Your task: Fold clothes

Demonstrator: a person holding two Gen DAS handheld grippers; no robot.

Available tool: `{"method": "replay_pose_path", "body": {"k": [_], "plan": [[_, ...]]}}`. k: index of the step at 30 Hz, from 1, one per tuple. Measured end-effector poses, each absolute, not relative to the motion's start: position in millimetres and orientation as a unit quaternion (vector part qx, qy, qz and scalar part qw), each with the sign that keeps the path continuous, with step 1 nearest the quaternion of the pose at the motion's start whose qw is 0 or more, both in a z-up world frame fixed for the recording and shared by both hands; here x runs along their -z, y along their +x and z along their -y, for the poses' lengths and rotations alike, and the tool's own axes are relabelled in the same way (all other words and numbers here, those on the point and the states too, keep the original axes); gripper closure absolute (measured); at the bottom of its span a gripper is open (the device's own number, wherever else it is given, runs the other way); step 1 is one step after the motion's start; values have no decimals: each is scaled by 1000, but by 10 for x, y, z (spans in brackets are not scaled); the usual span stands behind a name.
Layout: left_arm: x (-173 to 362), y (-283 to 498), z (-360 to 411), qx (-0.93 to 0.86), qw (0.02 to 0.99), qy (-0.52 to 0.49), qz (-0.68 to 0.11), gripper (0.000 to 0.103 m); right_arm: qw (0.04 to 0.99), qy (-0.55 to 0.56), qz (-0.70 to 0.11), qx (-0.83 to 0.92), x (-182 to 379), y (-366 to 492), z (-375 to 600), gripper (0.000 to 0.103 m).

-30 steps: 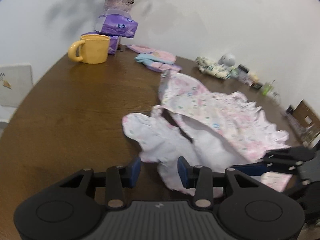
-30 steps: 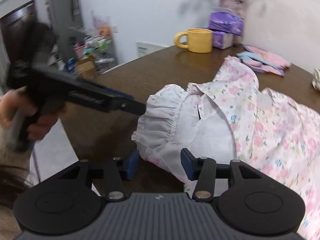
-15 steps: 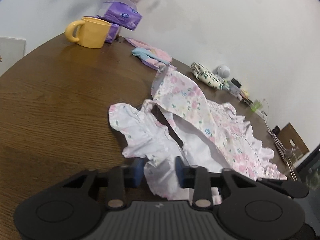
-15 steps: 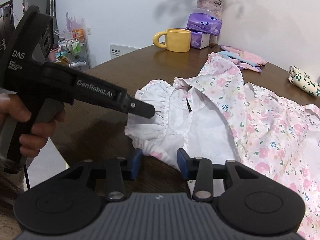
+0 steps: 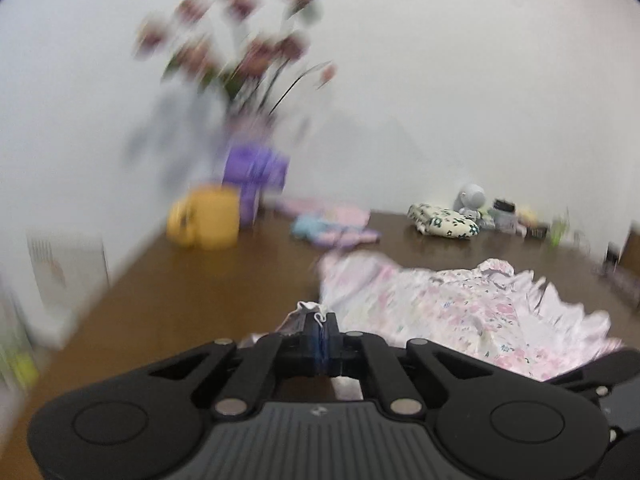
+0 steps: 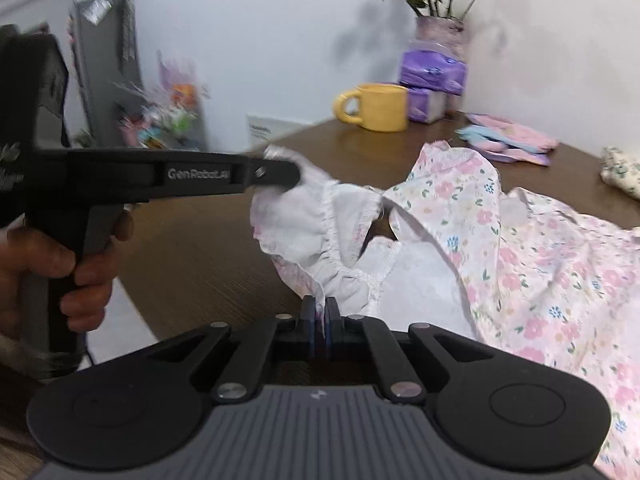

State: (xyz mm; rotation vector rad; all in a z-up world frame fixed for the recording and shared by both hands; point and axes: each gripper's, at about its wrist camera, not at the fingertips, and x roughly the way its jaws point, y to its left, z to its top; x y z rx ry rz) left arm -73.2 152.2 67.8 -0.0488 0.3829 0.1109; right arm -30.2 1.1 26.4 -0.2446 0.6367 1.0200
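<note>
A pink floral dress (image 6: 520, 240) with white ruffled edges lies on the brown wooden table (image 6: 192, 248); it also shows in the left wrist view (image 5: 440, 304). My left gripper (image 5: 320, 326) is shut on a ruffled edge of the dress and holds it lifted; it appears in the right wrist view (image 6: 280, 172) at the left, gripping the white ruffle. My right gripper (image 6: 319, 312) is shut on the ruffle near the table's front edge.
A yellow mug (image 6: 380, 106), purple tissue packs (image 6: 432, 80) and a vase of flowers (image 6: 436, 24) stand at the back. Folded pastel clothes (image 6: 508, 142) and a floral pouch (image 5: 444, 220) lie behind the dress. The table edge runs at the left.
Both grippers have shut on the ruffled edge of the dress. The left one has lifted its part off the table, and its view is blurred by motion.
</note>
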Motion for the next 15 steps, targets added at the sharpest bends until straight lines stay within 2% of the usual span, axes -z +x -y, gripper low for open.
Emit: {"method": "replay_pose_path", "body": {"k": [3, 9, 11, 12, 13, 15], "plan": [[-768, -638, -1144, -27, 981, 68, -180, 101, 819, -59, -314, -477, -252, -211, 109, 99], [-510, -223, -1016, 15, 964, 25, -265, 93, 819, -11, -362, -445, -118, -52, 380, 99], [-479, -273, -1175, 17, 959, -31, -282, 78, 816, -14, -362, -450, -115, -63, 404, 95], [-472, -338, -1285, 21, 957, -65, -283, 62, 814, -18, -360, -455, -125, -78, 403, 94], [-468, -427, -1415, 26, 954, -103, -282, 53, 813, -23, -358, -459, -135, -93, 403, 91], [-443, -588, -1653, 34, 943, -170, -283, 50, 813, -31, -349, -464, -174, -129, 426, 79]]}}
